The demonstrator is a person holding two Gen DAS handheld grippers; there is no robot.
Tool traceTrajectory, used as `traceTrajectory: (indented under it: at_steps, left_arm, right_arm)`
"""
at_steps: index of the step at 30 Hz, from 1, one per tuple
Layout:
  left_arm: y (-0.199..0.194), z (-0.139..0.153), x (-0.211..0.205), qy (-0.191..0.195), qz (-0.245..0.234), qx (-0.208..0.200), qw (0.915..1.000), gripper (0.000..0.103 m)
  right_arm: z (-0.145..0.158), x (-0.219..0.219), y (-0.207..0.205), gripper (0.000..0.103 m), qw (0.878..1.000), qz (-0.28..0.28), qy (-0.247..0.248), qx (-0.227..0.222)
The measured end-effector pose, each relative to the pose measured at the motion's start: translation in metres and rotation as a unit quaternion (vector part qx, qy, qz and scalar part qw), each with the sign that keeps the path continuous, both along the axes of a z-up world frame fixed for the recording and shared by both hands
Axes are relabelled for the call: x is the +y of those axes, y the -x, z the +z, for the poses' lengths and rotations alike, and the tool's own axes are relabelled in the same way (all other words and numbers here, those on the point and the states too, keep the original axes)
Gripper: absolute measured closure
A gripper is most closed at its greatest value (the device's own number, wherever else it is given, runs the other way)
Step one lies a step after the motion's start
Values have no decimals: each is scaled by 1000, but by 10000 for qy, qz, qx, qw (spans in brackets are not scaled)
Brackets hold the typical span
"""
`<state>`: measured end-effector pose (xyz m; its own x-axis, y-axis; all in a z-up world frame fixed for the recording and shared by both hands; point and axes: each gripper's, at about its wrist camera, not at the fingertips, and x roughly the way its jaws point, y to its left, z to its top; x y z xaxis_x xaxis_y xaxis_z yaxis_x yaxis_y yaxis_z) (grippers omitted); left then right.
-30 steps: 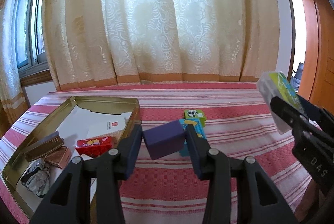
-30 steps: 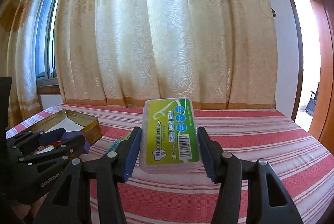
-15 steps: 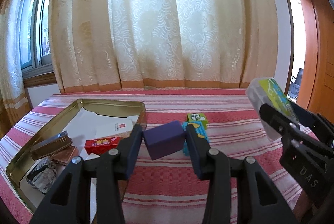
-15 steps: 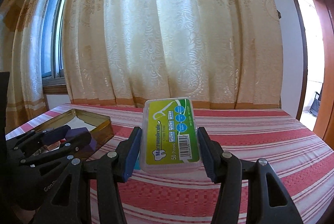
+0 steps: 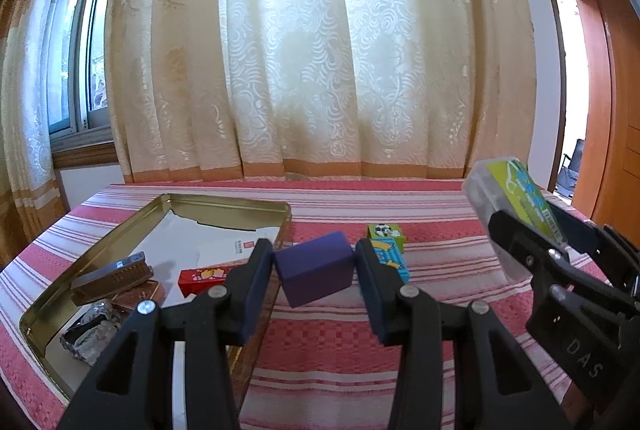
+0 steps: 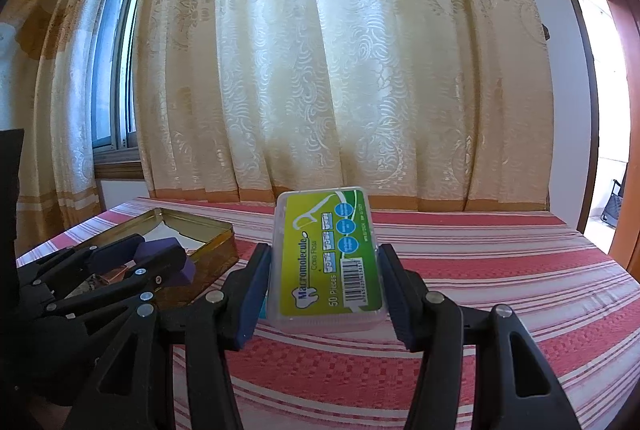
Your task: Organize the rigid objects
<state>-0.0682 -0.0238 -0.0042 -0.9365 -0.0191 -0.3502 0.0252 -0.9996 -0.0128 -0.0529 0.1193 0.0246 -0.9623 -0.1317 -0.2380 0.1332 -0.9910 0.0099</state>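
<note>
**Both hands loaded, tin waiting on the left**

Jaws on both tools are clamped on a load. From where I stand, the left gripper (image 5: 314, 268) pinches a purple block (image 5: 316, 270) by two opposite flat faces, the block tilted a little, held in the air just right of the gold tin (image 5: 224, 201). The right gripper (image 6: 324, 270) squeezes a clear floss-pick box (image 6: 326, 258) across its long sides, green label facing the camera, lifted above the striped red cloth (image 6: 500, 270).

The block looks solid and matte, so I'd judge it light, stiff and unlikely to slip; its flat sides are the right place to hold it. The floss box seems riskier: smooth, thin plastic that may flex or skid if pressed hard, so a hold on the side walls near the middle suits it.

Inside the tin, at its near end, lie a stapler (image 5: 112, 276), a red carton (image 5: 204, 278) and a foil-wrapped lump (image 5: 92, 330) on white paper. Farther right, on the cloth, a small green box (image 5: 384, 232) sits behind a blue one (image 5: 390, 258), mostly hidden by the left tool's finger.
</note>
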Motion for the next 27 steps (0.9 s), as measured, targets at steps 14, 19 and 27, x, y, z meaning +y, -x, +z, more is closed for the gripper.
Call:
traceTrajectory:
  at_steps: [14, 19, 27]
  left_arm:
    - [-9, 2, -7, -38, 82, 158, 9998, 60]
    - [-11, 2, -11, -66, 112, 211, 9997, 60]
    - [-14, 3, -15, -139, 95, 246, 9996, 60]
  right_arm:
    - [-1, -6, -4, 47, 10000, 63, 43, 1]
    - [-1, -8, -5, 47, 9999, 89, 50, -1]
    - [0, -13, -6, 47, 9999, 147, 63, -13]
